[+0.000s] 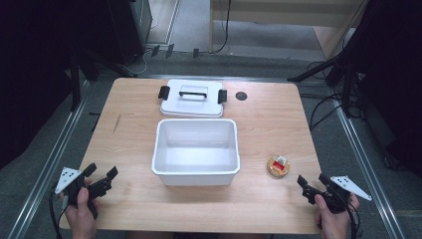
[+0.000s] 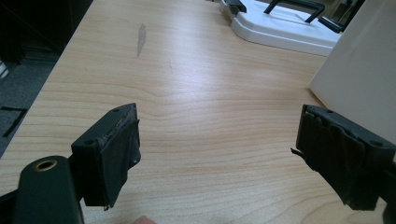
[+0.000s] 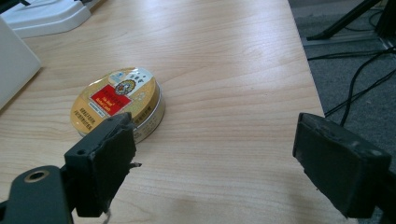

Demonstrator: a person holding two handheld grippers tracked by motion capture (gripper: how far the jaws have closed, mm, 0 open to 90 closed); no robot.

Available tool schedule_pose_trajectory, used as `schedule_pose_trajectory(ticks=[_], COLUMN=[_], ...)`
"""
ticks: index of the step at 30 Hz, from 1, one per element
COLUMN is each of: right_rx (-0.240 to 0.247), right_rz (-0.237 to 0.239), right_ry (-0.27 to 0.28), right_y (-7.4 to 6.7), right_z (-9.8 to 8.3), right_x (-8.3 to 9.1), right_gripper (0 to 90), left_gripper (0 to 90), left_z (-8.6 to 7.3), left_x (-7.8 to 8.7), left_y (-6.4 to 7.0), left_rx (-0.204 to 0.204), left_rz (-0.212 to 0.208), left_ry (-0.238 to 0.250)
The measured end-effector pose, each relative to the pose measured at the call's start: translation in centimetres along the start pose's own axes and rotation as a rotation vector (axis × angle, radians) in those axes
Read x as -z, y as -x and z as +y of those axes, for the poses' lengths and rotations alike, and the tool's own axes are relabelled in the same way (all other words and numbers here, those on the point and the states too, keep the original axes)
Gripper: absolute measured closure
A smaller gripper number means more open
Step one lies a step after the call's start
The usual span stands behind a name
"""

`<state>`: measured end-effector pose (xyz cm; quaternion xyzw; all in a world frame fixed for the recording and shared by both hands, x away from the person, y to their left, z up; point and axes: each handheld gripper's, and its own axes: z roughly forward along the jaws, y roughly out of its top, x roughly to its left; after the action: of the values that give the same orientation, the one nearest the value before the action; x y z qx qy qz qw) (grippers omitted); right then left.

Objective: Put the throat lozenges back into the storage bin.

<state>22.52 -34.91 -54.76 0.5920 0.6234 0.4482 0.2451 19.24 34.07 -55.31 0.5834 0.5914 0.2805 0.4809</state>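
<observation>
White bin (image 1: pixel 195 149) at centre of table (image 1: pixel 278 119), lid (image 1: pixel 192 98) just behind. Gold tin (image 1: pixel 278 166) right of bin — near right gripper (image 1: pixel 311 185), jaws spread. Left gripper (image 1: pixel 102 175) at near-left corner — jaws spread, empty.

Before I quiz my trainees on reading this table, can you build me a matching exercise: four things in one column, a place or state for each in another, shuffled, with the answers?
Things:
1. white bin
2. white lid
3. round tin
4. left gripper

Places or states:
A. lying flat at the far side of the table, black handle up
B. at the near left corner, jaws open
C. mid-table, open and empty
D. right of the bin, just ahead of the right gripper

Pairs: 1-C, 2-A, 3-D, 4-B
</observation>
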Motion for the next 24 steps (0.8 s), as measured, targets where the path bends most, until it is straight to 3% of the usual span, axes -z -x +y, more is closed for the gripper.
schedule_pose_trajectory(ticks=[6, 11, 15, 16, 18, 21, 22, 24], right_rx=[0.003, 0.045, 0.062, 0.089, 0.103, 0.155, 0.186, 0.197], right_rz=[-0.005, -0.009, -0.016, 0.002, 0.008, 0.007, -0.015, -0.028], right_ry=[-0.013, -0.057, -0.153, -0.191, -0.208, -0.307, -0.362, -0.411], right_y=[0.0, -0.4, -1.3, -2.0, -2.3, -3.3, -3.9, -4.3], right_z=[0.0, 0.1, 0.8, 1.6, 1.8, 2.8, 3.3, 3.5], right_x=[-0.1, -0.4, -0.4, 0.0, 0.1, 0.1, -0.3, -0.7], right_gripper=[17.0, 17.2, 16.9, 16.0, 14.8, 13.9, 13.8, 13.2], left_gripper=[14.3, 14.2, 14.2, 14.2, 14.2, 14.1, 14.1, 14.1], left_z=[0.0, 0.0, 0.0, 0.0, 0.0, 0.0, 0.0, 0.0], left_x=[0.0, 0.0, 0.0, 0.0, 0.0, 0.0, 0.1, 0.0], left_y=[-0.1, -0.1, 0.0, 0.0, 0.0, 0.1, 0.1, 0.2], left_rx=[0.002, 0.004, 0.0, -0.001, -0.002, -0.008, -0.013, -0.014], left_rz=[-0.004, -0.004, -0.003, -0.004, -0.005, -0.003, -0.003, -0.002], left_ry=[0.004, 0.004, 0.003, 0.004, 0.003, 0.003, 0.0, 0.0])
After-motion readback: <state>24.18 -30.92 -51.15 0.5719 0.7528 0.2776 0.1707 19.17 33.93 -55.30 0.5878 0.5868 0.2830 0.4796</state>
